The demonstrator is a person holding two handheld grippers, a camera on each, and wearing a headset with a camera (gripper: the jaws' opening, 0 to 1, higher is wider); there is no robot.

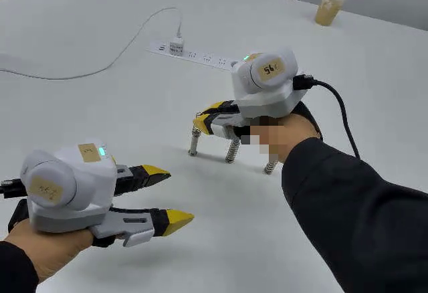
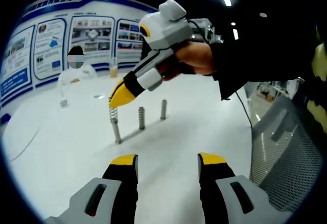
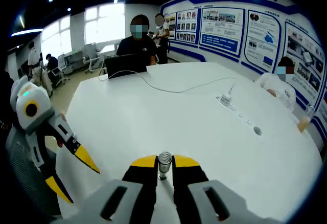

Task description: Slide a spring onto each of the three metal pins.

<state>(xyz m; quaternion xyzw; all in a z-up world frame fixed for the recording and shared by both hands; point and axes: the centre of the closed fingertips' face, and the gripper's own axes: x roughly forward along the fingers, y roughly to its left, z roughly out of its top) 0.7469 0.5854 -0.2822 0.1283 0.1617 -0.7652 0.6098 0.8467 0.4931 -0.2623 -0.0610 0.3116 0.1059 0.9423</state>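
Yellow-tipped right gripper (image 1: pixel 200 122) pinches a spring (image 3: pixel 164 161) on the end metal pin (image 2: pixel 117 131), while the left gripper (image 1: pixel 175 195) hovers, jaws apart.

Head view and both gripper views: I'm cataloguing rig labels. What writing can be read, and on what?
Tan oval sticker on the white right gripper: handwritten, perhaps "56", uncertain.
Tan stickers on the white left gripper: handwriting too blurred to read.
Blue-and-white wall posters: Chinese characters, too small to read.
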